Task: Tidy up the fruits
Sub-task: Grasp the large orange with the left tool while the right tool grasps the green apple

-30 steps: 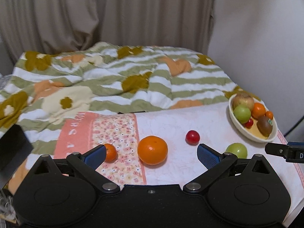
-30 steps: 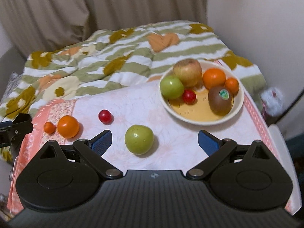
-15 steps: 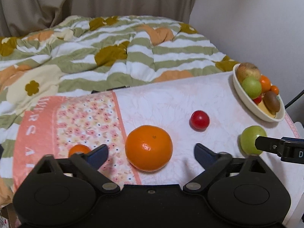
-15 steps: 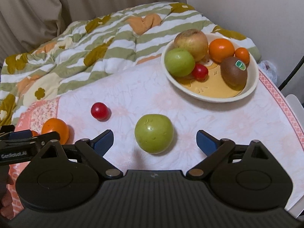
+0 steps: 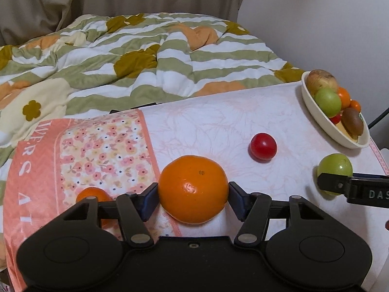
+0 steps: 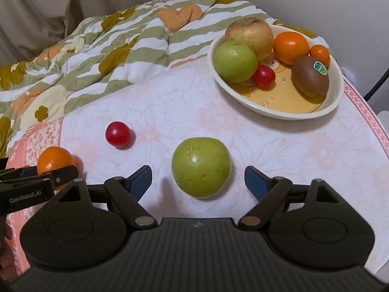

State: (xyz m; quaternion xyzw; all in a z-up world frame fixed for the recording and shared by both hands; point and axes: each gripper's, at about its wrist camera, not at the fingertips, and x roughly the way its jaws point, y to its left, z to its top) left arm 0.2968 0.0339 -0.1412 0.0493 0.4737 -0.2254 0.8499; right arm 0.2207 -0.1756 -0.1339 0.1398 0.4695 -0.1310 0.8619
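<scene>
My left gripper [image 5: 193, 198] is shut on a large orange [image 5: 193, 189] that rests on the table; both pads touch its sides. A small orange [image 5: 91, 194] lies just left of it, partly behind the left finger. A red cherry tomato [image 5: 263, 146] lies further right. My right gripper [image 6: 198, 182] is open around a green apple [image 6: 201, 166], its pads apart from the fruit on both sides. A cream bowl [image 6: 279, 110] at the back right holds several fruits, among them a kiwi [image 6: 310, 76].
A white and pink floral tablecloth [image 6: 279, 146] covers the table. A striped green quilt [image 5: 121, 56] lies on the bed behind it. The table's right edge [image 6: 379, 131] runs close to the bowl. A wall stands at the right.
My left gripper moved forward and closed on the large orange. My right gripper moved in so that its open fingers sit on either side of the green apple.
</scene>
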